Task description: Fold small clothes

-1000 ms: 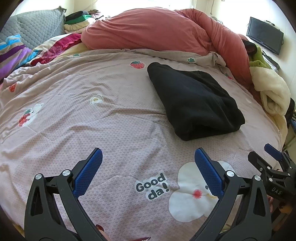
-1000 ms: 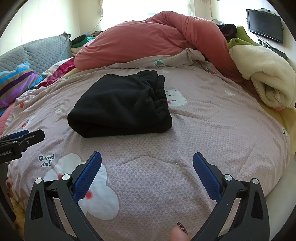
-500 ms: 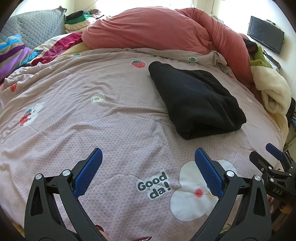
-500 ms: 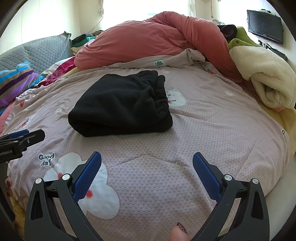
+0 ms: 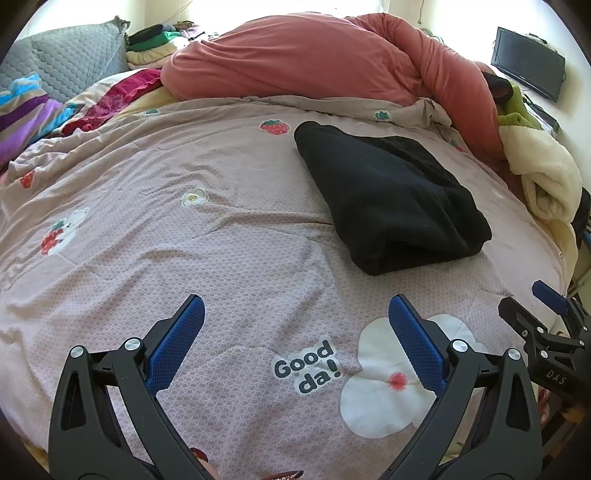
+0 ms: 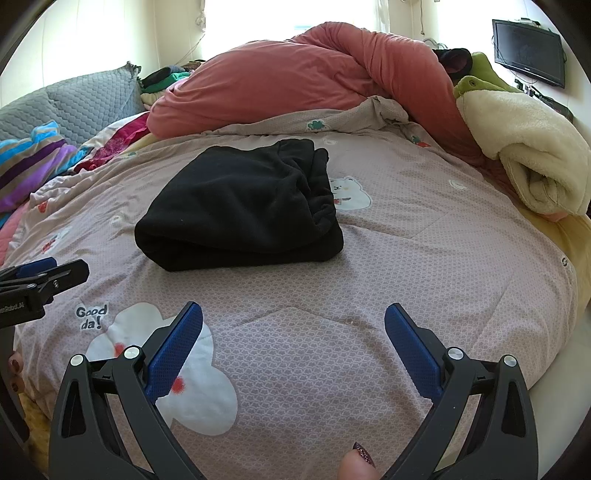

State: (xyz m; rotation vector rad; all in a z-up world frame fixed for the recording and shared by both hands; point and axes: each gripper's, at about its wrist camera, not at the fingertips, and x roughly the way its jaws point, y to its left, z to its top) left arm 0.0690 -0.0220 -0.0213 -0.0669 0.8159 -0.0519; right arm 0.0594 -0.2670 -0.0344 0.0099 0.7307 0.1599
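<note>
I saw the black garment (image 6: 240,214) lying folded on the pink bedspread (image 6: 424,251), near the red duvet (image 6: 295,74). My left hand-held gripper (image 5: 295,314) hung released above the bedspread, holding nothing. My right hand-held gripper (image 6: 293,315) was likewise spread wide, well short of the garment.

A bed fills the frame under a pink patterned quilt (image 6: 424,258). A grey quilted headboard (image 6: 85,103) sits upper left, a dark television (image 6: 528,51) hangs on the pale wall upper right. Daylight glows through a window (image 6: 258,22) at top centre.
</note>
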